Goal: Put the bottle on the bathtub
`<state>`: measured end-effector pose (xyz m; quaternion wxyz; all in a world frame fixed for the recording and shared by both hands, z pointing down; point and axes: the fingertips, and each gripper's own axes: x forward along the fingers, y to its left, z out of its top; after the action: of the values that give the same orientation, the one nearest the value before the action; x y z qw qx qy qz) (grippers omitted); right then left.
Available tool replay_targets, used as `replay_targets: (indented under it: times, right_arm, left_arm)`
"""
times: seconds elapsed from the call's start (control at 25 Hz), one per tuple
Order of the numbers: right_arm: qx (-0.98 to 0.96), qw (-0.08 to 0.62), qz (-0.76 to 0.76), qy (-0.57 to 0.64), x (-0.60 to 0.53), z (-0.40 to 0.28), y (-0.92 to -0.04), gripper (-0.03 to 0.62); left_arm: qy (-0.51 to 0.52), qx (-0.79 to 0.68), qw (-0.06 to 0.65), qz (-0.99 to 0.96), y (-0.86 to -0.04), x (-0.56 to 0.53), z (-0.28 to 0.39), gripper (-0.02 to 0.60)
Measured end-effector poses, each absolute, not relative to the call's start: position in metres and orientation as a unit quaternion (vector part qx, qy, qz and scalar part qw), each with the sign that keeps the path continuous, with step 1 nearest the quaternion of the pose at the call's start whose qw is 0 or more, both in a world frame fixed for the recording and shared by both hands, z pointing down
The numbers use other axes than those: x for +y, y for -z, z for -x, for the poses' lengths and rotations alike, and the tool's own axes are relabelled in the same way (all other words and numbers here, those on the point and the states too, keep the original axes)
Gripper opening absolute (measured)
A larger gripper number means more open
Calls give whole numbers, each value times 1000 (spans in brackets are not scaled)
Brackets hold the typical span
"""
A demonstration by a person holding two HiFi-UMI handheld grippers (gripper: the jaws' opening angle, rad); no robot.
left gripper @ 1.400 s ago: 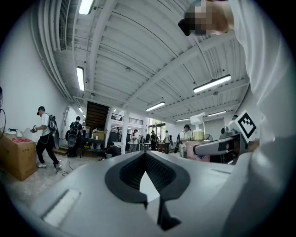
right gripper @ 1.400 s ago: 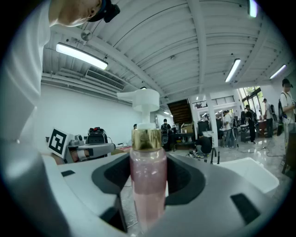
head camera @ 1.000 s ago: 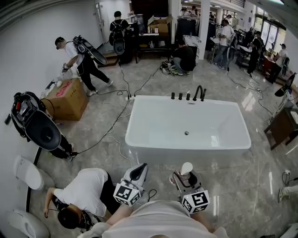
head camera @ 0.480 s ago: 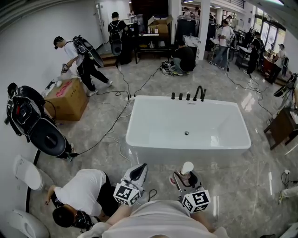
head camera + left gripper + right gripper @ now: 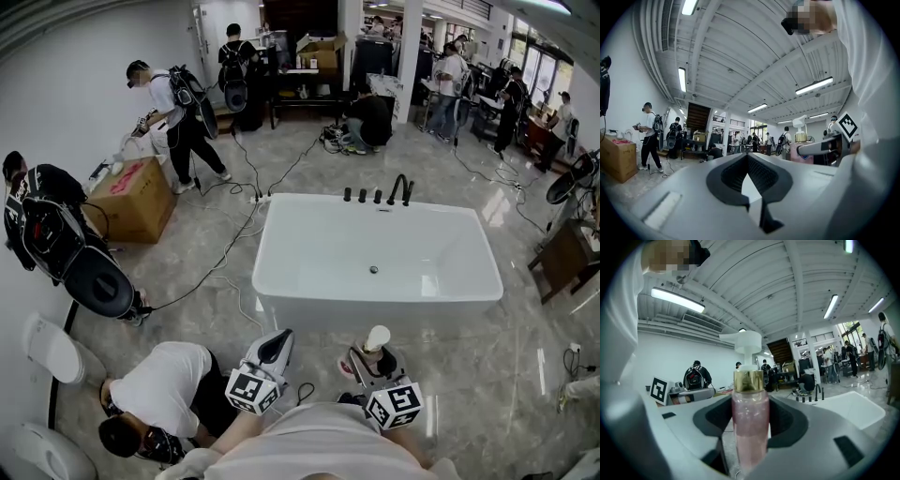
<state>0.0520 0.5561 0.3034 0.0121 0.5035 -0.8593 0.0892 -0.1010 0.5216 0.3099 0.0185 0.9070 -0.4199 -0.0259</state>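
— Where's the bottle (image 5: 750, 425)?
— My right gripper (image 5: 371, 359) has its jaws clamped on it, upright, near the bathtub (image 5: 281, 302) but not over it. Its base is cut off; from the head view I only see the white pump (image 5: 376, 338).
— And the left gripper (image 5: 273, 351)?
— Jaws pressed together, nothing between.

Head view looks down on bathtub (image 5: 375, 253), gripper views low, angled upward, sharing ceiling (image 5: 740, 56)
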Motion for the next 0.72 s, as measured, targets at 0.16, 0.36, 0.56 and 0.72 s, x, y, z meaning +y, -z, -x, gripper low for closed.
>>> replay_targets:
  times: [0.16,0.36,0.56,0.72]
  right_arm:
    - [-857,4,-506,-93,548,-55,-308,216]
    - [-857,6,-506,-95,527,-63,-314,216]
    - [-858,5,-504,-103,488,-67,-322,216]
    - [-860,0,-499,-105,431,-72,-329,216]
  left_arm:
    - [20,-420,18,-907,-315,515,102,-5]
    - [12,-419,22,-908,-322,497,95,-5]
    - [5,-422,24,-906,-331,457,94,-5]
    - [0,-425,28,-905,-342,401,90,-5]
